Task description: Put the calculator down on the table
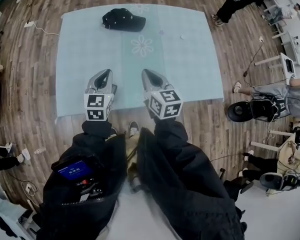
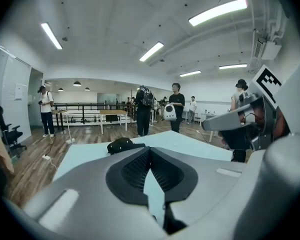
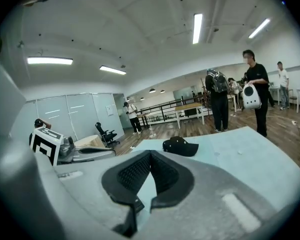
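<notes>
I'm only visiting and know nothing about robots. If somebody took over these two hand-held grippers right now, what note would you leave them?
Left gripper: shut, nothing between its jaws, held over the near part of the table.
Right gripper: shut, also empty, beside the left one.
Things: only a black cap lies on the light blue table, at its far side. No calculator shows in any view.
Done: cannot tell.
Left: find the calculator and check whether it is on the table.
</notes>
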The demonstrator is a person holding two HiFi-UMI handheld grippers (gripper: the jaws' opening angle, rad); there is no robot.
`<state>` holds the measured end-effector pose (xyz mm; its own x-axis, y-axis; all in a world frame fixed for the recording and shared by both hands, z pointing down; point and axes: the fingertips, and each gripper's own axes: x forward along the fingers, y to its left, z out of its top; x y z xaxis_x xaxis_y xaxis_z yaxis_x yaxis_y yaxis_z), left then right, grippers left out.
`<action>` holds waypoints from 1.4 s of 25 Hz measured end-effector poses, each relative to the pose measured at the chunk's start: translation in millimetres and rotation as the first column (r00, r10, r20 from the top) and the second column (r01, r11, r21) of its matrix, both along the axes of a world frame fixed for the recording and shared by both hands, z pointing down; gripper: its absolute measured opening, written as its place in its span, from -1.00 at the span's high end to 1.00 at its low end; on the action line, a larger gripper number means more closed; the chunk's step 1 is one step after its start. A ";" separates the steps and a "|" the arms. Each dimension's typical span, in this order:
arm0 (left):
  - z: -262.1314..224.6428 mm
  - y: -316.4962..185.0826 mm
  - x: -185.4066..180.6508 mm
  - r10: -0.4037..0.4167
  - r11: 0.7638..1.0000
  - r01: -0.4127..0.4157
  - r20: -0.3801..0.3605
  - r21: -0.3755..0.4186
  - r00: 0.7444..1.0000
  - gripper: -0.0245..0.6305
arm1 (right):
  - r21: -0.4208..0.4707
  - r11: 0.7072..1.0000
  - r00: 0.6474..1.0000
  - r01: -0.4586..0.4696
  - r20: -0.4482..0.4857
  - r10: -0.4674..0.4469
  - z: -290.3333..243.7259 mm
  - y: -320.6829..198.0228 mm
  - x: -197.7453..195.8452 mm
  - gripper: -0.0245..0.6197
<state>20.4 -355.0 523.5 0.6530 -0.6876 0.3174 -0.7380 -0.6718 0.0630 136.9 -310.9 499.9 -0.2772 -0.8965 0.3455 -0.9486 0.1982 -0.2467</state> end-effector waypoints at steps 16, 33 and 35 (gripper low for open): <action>-168.9 6.7 7.5 0.062 0.973 -0.026 -0.152 0.228 0.986 0.92 | 0.306 0.952 0.999 0.001 -0.042 0.012 -136.6 1.8 -0.6 0.94; -210.0 13.1 0.0 0.049 0.980 -0.004 -0.219 0.199 0.975 0.92 | 0.396 0.915 0.996 0.075 -0.075 -0.050 -185.3 -1.7 -19.2 0.94; -210.1 18.2 -7.5 0.050 0.979 -0.003 -0.227 0.202 0.973 0.92 | 0.404 0.911 0.995 0.083 -0.081 -0.055 -188.0 3.6 -28.1 0.94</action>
